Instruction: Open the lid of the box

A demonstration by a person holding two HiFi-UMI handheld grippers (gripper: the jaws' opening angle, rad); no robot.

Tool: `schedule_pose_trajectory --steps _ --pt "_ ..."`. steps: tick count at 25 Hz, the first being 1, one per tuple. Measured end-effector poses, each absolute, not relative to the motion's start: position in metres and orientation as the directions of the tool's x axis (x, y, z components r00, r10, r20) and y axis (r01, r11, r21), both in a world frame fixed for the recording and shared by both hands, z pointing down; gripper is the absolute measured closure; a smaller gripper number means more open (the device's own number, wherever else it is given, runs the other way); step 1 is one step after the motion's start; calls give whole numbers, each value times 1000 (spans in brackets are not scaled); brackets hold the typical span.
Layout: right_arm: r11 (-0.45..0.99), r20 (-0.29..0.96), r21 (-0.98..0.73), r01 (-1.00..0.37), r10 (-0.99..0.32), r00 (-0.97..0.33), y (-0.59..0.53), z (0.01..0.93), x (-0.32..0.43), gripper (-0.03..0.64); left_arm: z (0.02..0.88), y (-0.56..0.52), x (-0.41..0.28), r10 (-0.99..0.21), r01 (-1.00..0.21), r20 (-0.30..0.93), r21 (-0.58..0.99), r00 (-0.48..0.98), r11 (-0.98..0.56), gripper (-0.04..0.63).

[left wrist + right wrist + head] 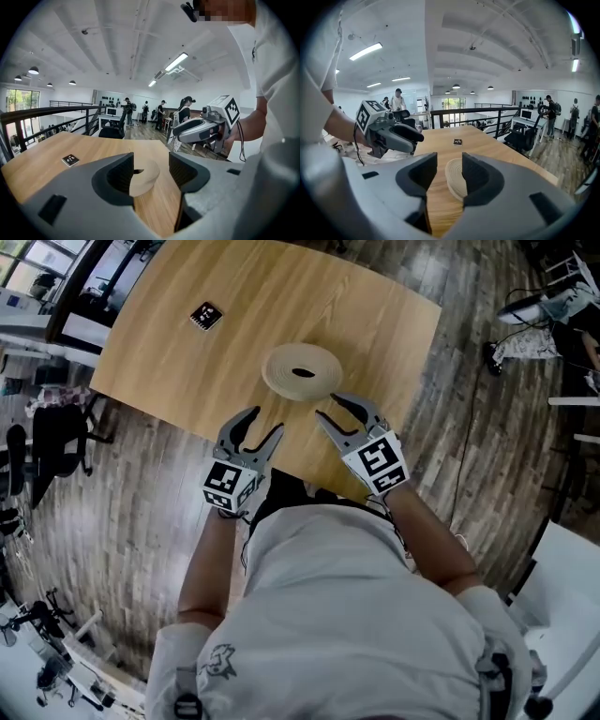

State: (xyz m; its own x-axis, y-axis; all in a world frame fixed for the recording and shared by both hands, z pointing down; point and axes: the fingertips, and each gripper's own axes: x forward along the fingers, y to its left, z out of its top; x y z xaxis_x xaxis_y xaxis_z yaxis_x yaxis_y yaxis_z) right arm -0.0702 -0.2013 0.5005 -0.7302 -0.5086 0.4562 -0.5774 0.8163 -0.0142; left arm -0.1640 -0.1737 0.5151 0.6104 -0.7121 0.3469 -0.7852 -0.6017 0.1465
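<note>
Both the left hand-held gripper (pixel 266 420) and right hand-held gripper (pixel 330 407) hover, jaws apart and empty, near the box (pixel 281 368) on the tabletop (pixel 178 367).

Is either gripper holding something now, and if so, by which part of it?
Nothing is held. The left gripper and right gripper are both open; the round box lies ahead of them on the table.

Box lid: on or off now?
On: the round box shows one unbroken top with a small dark slot, nothing beside it. The left tongs and right tongs are open, short of it.
</note>
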Motion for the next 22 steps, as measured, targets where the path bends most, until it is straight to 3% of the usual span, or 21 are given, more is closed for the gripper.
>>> schedule_pose_trajectory --steps 11,22 --pt "790 577 -6 -613 -498 -648 -233 555 -93 431 567 -222 -197 -595 -711 419 209 685 -671 340" --pt "791 701 142 -595 -504 -504 -264 620 -102 423 615 -262 -212 -429 -571 433 280 793 -772 304"
